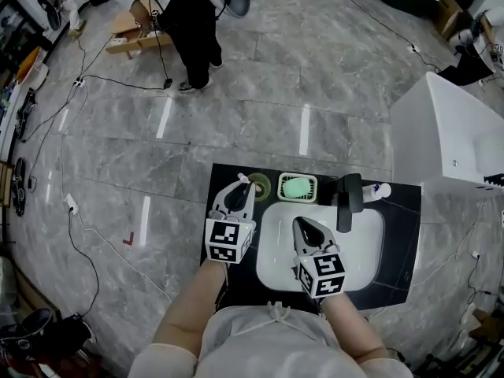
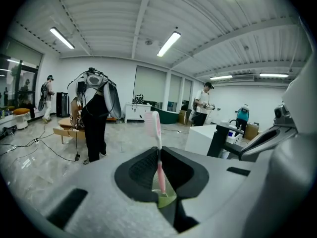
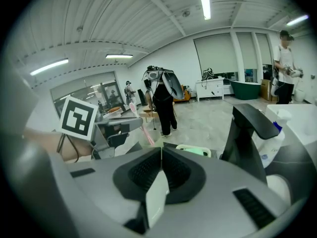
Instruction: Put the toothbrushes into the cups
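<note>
My left gripper (image 2: 159, 155) is shut on a pink toothbrush (image 2: 157, 133) that stands upright between the pads, bristle head up. Its lower end reaches down into a green cup (image 2: 167, 198) just under the jaws. In the head view this gripper (image 1: 240, 183) hovers at the cup (image 1: 261, 186) on the back left of the black countertop (image 1: 402, 242). My right gripper (image 1: 302, 224) hangs over the white sink (image 1: 362, 250). Its jaws (image 3: 161, 155) are shut, with nothing sticking out past the tips. From there I see the left gripper's marker cube (image 3: 78, 117) and the pink toothbrush (image 3: 141, 129).
A green soap dish (image 1: 298, 187) sits behind the sink beside the cup. A black faucet (image 1: 349, 199) rises at the sink's back right, with a white bottle (image 1: 376, 191) next to it. A person (image 1: 193, 30) stands on the marble floor beyond, among cables.
</note>
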`<state>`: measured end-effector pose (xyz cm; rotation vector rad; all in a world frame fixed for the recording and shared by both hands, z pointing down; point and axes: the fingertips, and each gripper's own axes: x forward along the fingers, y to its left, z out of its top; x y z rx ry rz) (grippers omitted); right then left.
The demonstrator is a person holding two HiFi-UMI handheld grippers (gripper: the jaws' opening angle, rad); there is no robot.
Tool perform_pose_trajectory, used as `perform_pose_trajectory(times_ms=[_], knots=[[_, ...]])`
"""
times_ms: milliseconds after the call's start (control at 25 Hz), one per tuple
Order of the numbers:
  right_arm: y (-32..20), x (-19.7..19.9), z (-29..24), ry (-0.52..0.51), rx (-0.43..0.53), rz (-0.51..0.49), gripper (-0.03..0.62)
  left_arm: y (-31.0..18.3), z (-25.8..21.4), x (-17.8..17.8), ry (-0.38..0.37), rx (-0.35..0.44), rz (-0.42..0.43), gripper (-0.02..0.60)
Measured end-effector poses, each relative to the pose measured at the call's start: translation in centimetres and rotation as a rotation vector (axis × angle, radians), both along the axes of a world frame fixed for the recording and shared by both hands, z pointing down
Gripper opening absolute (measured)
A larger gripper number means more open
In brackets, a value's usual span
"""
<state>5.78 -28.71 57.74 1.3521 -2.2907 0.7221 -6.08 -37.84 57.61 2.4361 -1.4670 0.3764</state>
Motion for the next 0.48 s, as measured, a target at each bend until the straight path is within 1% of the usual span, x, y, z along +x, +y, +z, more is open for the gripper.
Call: perform_pose_trajectory(times_ms=[160, 320, 480], knots=[[0.1, -0.1, 0.5, 0.000, -0.022, 0.001, 0.028, -0.1, 1.9, -0.1, -0.019, -0.046, 0.000, 0.038], [0.3, 0.2, 0.8, 0.001, -0.033, 0.008, 0.028, 0.1, 3.2, -0.1, -0.015, -0.088, 0.006, 0.038], [0.7, -0.1, 0.5, -0.033, -0.041, 0.012, 0.028, -0.1, 3.6, -0.5, -0.011, -0.105, -0.005, 0.038]])
